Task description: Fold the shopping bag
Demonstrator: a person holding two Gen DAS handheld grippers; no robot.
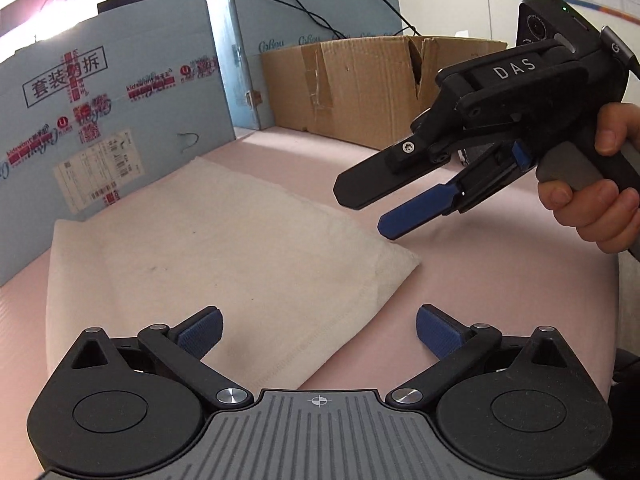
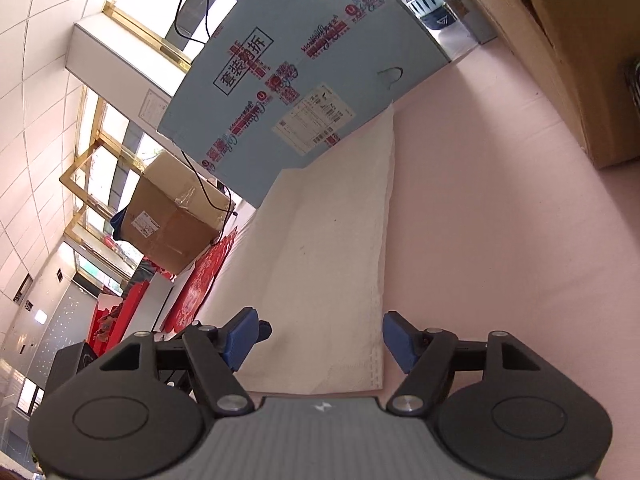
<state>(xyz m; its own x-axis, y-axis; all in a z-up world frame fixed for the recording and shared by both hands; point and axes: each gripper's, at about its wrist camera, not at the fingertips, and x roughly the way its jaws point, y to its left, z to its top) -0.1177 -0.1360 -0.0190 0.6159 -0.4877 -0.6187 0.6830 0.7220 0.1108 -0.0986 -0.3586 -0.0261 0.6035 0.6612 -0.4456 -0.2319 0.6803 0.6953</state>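
Your left gripper (image 1: 319, 330) and right gripper (image 1: 362, 212) both hover with jaws spread — empty — over the shopping bag (image 1: 208, 256), flat on the tabletop (image 1: 500, 280).

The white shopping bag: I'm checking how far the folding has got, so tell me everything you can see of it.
The white shopping bag lies flat on the pink tabletop, a soft, slightly fuzzy fabric with faint dark specks. It looks already folded over, with one layer lying on another, and a stitched seam runs along one edge in the right wrist view. Its far end lies close to the blue cardboard box. No handles show. Both the left gripper and the right gripper are open and hold none of it.
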